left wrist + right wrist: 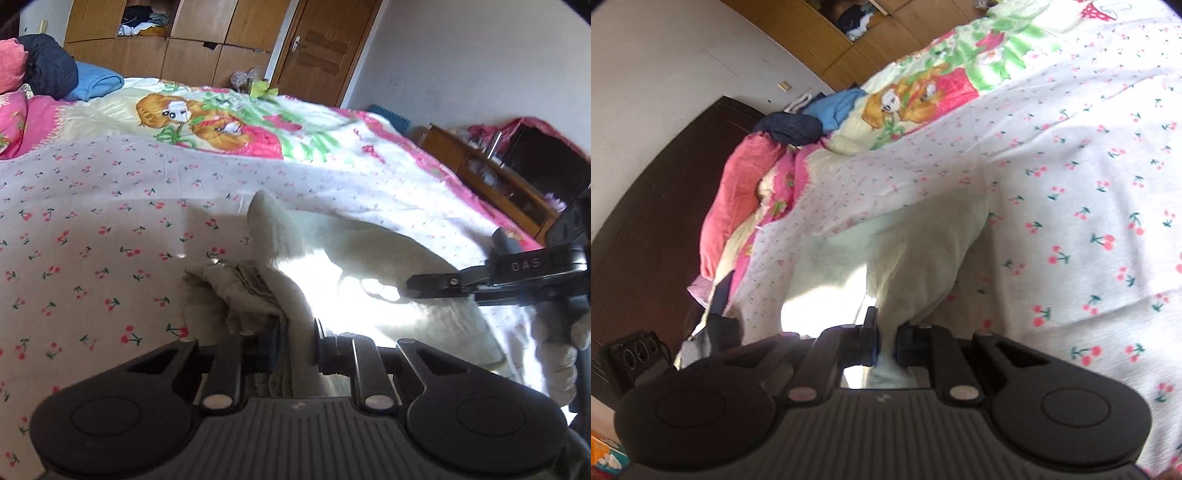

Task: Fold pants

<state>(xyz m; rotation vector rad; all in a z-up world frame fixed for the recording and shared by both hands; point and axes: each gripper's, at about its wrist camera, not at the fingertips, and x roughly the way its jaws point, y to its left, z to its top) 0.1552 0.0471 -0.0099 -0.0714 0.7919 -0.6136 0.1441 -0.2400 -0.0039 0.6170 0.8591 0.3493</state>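
Cream-white pants (354, 258) lie bunched on the cherry-print bed sheet (92, 240). In the left wrist view my left gripper (295, 343) is shut on a thick gathered fold of the pants, cloth pressed between its pads. My right gripper (410, 290) shows at the right of that view, its black fingers clamped on the sunlit far part of the pants. In the right wrist view the right gripper (884, 343) is shut on a pinch of the white pants (908, 251), which hang stretched from the jaws up toward the sheet (1071, 184).
A cartoon-print quilt (221, 125) covers the far bed, with pink pillows (14, 110), a dark jacket (48, 70) and blue cloth (96, 83) at its head. Wooden wardrobe (184, 40) and door (321, 48) stand behind; a low wooden cabinet (491, 173) is beside the bed.
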